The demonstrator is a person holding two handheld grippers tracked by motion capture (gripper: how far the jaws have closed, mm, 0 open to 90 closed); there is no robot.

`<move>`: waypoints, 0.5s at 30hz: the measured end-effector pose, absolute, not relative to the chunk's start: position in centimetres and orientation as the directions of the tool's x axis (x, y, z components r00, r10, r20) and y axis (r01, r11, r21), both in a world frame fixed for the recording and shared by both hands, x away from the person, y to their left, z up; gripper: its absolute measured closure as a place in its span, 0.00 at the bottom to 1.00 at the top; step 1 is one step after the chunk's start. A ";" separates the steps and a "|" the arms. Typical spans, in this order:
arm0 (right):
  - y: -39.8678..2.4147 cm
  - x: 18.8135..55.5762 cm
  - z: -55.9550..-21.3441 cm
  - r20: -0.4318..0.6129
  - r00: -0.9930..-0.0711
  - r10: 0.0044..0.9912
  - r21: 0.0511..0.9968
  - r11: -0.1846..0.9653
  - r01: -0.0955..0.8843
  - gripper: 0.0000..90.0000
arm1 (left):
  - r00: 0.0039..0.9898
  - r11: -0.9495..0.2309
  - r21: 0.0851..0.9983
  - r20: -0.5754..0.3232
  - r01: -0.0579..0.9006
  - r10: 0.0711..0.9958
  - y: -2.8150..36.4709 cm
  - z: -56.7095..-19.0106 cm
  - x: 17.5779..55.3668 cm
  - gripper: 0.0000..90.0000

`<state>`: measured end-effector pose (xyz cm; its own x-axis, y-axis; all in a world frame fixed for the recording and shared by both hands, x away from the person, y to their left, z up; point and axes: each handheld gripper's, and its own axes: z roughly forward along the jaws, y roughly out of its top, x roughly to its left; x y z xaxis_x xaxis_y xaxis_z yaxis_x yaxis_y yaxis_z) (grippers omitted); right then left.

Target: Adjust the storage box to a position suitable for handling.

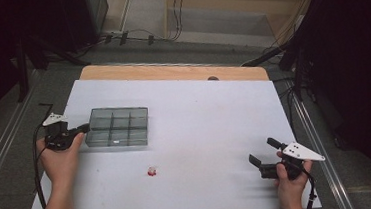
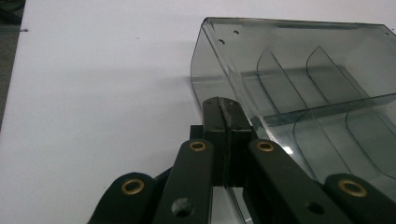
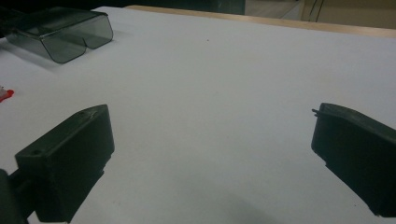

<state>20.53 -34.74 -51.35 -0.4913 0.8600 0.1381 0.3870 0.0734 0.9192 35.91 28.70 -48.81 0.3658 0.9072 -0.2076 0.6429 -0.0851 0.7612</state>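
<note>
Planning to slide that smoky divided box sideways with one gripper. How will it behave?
The box looks like thin, stiff, empty plastic, so probably light and easily slid. Its flat base on the smooth white table suggests sliding, not tipping. A one-sided push by the left gripper may pivot it.

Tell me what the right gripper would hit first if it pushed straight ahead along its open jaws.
Probably nothing on the table: ahead of the right gripper lies bare white tabletop to the far wooden edge. The clear divided box and the small red item sit off to one side.
</note>
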 end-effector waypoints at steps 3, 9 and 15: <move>-34.7 20.6 -51.4 0.138 -0.491 0.860 0.918 0.074 0.389 0.00 | 0.363 -0.087 0.764 -0.201 0.639 0.910 28.6 -48.8 35.9 0.99; -34.6 20.6 -51.4 0.138 -0.492 0.859 0.917 0.076 0.391 0.00 | 0.363 -0.087 0.768 -0.197 0.635 0.911 28.5 -48.8 35.9 0.99; -34.5 20.6 -51.4 0.142 -0.494 0.858 0.915 0.076 0.395 0.00 | 0.360 -0.093 0.771 -0.185 0.630 0.914 28.4 -48.8 35.9 0.99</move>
